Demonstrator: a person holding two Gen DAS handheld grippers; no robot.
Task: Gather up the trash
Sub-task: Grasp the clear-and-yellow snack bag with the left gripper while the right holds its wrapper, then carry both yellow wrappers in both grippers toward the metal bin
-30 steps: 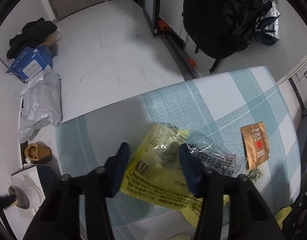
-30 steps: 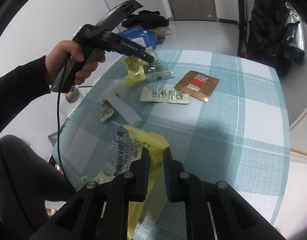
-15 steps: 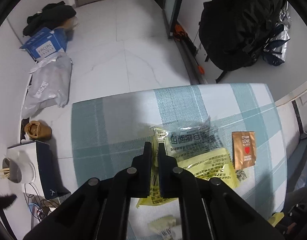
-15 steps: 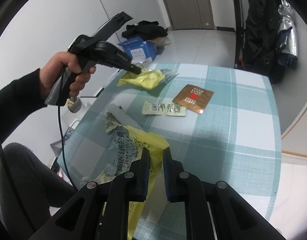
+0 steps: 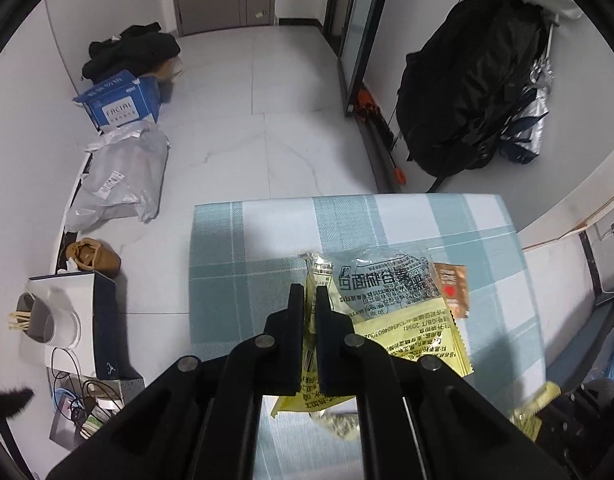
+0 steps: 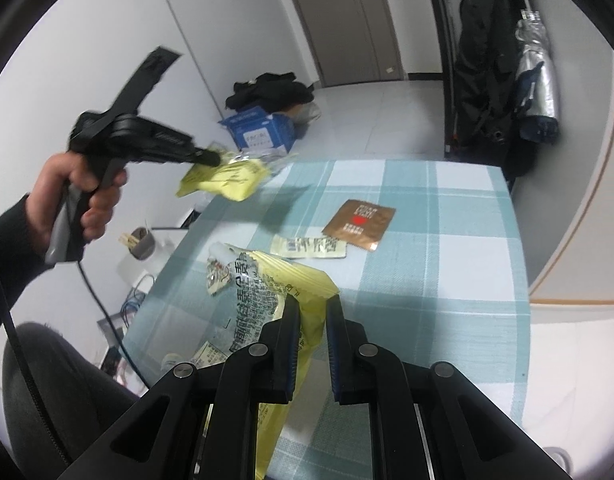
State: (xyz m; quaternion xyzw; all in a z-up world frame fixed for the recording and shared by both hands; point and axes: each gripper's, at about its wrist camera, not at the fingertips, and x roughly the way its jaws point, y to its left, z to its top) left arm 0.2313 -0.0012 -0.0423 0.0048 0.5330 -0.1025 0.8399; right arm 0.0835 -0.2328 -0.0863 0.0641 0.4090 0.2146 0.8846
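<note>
Left wrist: left gripper (image 5: 310,300) pinching yellow wrapper (image 5: 411,332) above checked table (image 5: 243,280) | right gripper (image 6: 312,320) gripping yellow bag (image 6: 275,280), fingers narrow.

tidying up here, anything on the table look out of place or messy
Yes. Empty wrappers litter the checked table: a brown sachet, a pale packet beside it, and torn scraps near the left edge. Each gripper, left and right, holds a crumpled yellow wrapper.
</note>
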